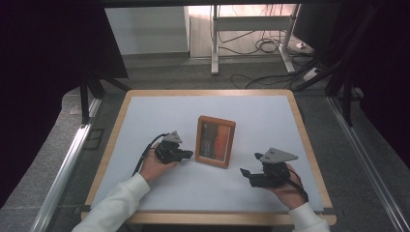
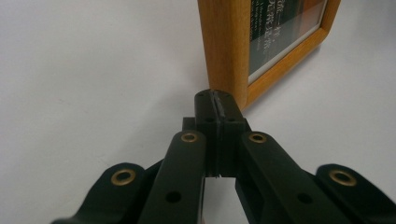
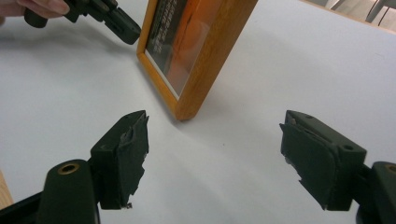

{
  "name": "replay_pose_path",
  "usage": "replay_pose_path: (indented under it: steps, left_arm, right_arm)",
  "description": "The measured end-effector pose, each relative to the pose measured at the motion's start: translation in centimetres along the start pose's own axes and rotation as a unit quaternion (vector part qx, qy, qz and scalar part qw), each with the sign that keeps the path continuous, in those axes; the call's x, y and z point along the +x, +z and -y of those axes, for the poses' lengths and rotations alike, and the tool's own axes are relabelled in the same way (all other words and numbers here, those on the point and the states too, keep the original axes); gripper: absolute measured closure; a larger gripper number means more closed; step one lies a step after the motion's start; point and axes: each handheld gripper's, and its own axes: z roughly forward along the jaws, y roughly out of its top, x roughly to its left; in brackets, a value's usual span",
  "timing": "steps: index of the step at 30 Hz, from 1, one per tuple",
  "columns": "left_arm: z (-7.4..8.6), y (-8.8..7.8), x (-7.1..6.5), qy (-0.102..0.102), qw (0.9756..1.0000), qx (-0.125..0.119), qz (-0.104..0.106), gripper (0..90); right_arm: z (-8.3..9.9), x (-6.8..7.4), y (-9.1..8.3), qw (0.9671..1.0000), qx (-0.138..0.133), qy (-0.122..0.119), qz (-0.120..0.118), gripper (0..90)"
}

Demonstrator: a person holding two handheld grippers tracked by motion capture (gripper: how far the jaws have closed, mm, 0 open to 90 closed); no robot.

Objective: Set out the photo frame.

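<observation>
A wooden picture frame [image 1: 215,141] stood upright at mid-table [image 1: 145,116], long axis vertical, face toward the person. At its nine o'clock the left gripper [image 1: 187,154], jaws pressed together and empty, met its edge; at four o'clock the right gripper [image 1: 250,165] gaped wide, empty.

A wooden picture frame [image 1: 215,141] stands upright near the middle of the white surface [image 1: 251,111], leaning slightly back. Its border is warm orange-brown with rounded corners; behind the glass sits a dark and orange print with pale lettering. Its lower edge rests on the surface, its face turned toward the surface's near edge.
</observation>
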Motion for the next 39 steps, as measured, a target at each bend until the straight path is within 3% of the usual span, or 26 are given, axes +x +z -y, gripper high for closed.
replay_pose_path:
  steps: [5, 7, 20, 39]
  left_arm:
    - [-0.1, 0.2, -0.3, 0.002, 1.0, -0.001, 0.005, 89.9]
    - [-0.2, 0.3, -0.3, 0.012, 0.9999, 0.003, 0.001, 89.9]
    - [-0.7, 0.9, 0.1, -0.001, 1.0, -0.001, -0.001, 89.9]
    - [-0.5, 1.2, -1.0, 0.017, 0.9998, 0.01, 0.007, 89.8]
  right_arm:
    - [0.2, 0.0, 0.0, 1.0, 0.002, 0.002, 0.003, 23.4]
    - [0.3, 0.0, -0.1, 1.0, 0.002, 0.003, 0.006, 23.4]
    - [0.5, 0.0, 0.1, 0.9999, 0.009, 0.002, 0.008, 23.5]
    - [0.5, -0.1, 0.2, 0.9999, 0.011, 0.001, 0.006, 23.5]
